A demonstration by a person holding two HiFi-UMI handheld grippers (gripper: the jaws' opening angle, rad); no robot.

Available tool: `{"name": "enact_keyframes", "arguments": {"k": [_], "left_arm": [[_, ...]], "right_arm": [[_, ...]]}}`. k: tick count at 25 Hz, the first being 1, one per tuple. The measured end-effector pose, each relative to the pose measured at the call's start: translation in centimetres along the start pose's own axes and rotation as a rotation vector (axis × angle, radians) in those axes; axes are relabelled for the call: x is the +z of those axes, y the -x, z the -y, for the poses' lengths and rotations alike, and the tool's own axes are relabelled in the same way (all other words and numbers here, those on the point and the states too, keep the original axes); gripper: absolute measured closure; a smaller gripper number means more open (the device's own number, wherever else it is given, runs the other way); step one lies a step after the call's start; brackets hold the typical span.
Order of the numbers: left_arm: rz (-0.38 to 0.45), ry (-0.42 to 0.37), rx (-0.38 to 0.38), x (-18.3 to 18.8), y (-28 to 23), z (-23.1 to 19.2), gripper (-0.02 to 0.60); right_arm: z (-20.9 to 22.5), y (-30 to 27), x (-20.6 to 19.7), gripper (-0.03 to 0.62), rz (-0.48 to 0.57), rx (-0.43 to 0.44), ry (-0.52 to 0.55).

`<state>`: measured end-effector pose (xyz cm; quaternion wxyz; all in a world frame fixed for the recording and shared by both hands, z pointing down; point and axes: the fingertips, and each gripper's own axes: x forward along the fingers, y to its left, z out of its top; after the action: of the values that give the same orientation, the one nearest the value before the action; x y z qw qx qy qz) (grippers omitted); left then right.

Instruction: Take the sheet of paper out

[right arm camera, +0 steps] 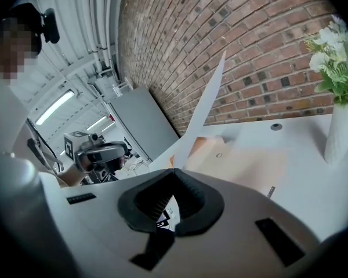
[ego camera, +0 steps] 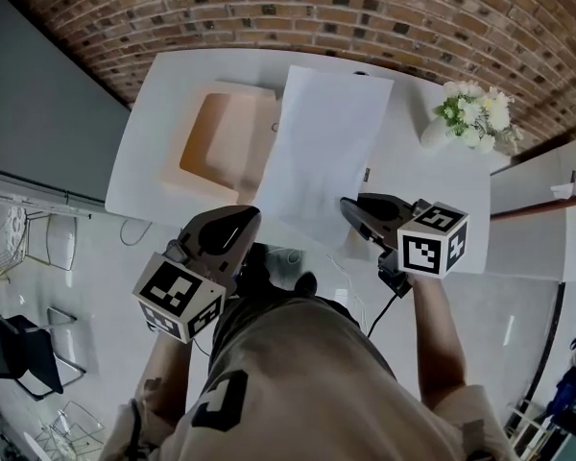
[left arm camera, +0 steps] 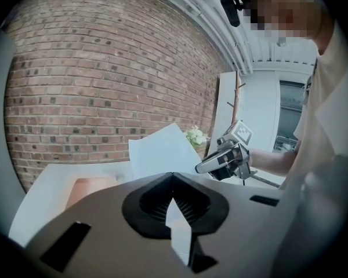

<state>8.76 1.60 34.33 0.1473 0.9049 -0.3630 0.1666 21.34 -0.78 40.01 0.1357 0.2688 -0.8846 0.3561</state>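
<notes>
1. Between the jaws of the left gripper [left arm camera: 173, 177] a white corner of the sheet of paper [ego camera: 322, 137] is clenched; the jaws are closed together on it.
2. From the tips of these jaws the sheet goes forward and up, tilted, above the white bench [ego camera: 163, 104].
3. The right gripper [right arm camera: 173, 171] also has its jaws closed, and they pinch the near edge of the same sheet at their tips; from there the sheet rises to the upper right.
4. Beyond both pairs of jaws an orange folder [ego camera: 216, 142] lies on the bench, partly under the left side of the sheet. I cannot tell whether the sheet touches it.
5. Ahead of the right jaws, and to their right, a white vase with flowers [right arm camera: 341, 135] stands on the bench, apart from the sheet.
6. The two pairs of jaws are well apart, one at each side of the sheet's near edge.
</notes>
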Motion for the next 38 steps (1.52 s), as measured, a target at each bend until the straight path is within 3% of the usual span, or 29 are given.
{"name": "enact_keyframes", "arguments": {"k": [6,13,27,38], "left_arm": [[-0.016,0.006,0.021,-0.4,1.0,0.6,0.568],[-0.017,0.007,-0.007,-0.8,1.3,0.3,0.568],[0.006,0.034,-0.082,-2.4,3.7,-5.1,0.568],[0.023,0.039,-0.107,-3.0,5.5,-7.1,0.568]], "right_arm": [[-0.5,1.1,0.4,0.569,0.039,0.007,0.0],[-0.5,0.7,-0.4,0.569,0.022,-0.025,-0.024],[-2.6,-3.5,0.2,0.569,-0.019,-0.14,-0.003],[-4.5,-5.4,0.0,0.569,-0.036,-0.169,0.006]]}}
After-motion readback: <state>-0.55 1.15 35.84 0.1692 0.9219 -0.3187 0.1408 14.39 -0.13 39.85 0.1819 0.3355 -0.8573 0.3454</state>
